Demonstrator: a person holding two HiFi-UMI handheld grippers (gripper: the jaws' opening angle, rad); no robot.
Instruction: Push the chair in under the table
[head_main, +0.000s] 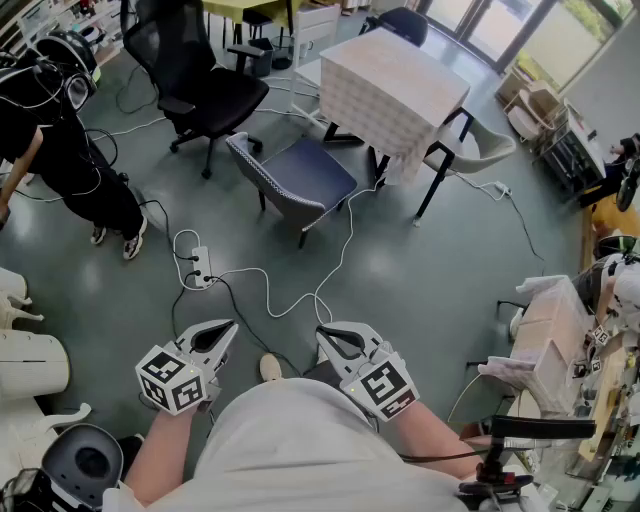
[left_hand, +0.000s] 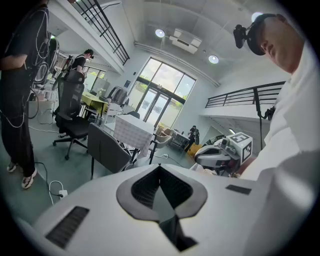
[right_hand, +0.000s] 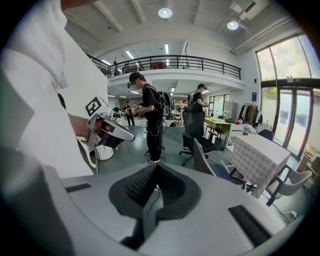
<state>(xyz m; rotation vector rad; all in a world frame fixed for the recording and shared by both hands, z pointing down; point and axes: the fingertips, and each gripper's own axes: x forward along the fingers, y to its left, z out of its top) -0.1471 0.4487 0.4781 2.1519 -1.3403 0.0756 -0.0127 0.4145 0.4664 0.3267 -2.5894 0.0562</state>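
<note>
The chair (head_main: 300, 180), with a blue seat and a grey patterned back, stands on the floor to the left of the table (head_main: 395, 85), pulled out and turned at an angle. The table wears a checked cloth. Both grippers are held close to my body, well short of the chair. My left gripper (head_main: 228, 332) is shut and holds nothing, and so is my right gripper (head_main: 324, 335). In the left gripper view the chair (left_hand: 107, 147) and table (left_hand: 132, 131) lie ahead beyond the closed jaws. From the right gripper view the chair (right_hand: 205, 155) stands before the table (right_hand: 257, 152).
A black office chair (head_main: 200, 85) stands left of the blue chair. A power strip (head_main: 200, 265) and white cables trail across the floor between me and the chair. A person in black (head_main: 60, 150) stands at the left. A beige chair (head_main: 480, 150) sits beyond the table; a cluttered bench (head_main: 560, 340) is at the right.
</note>
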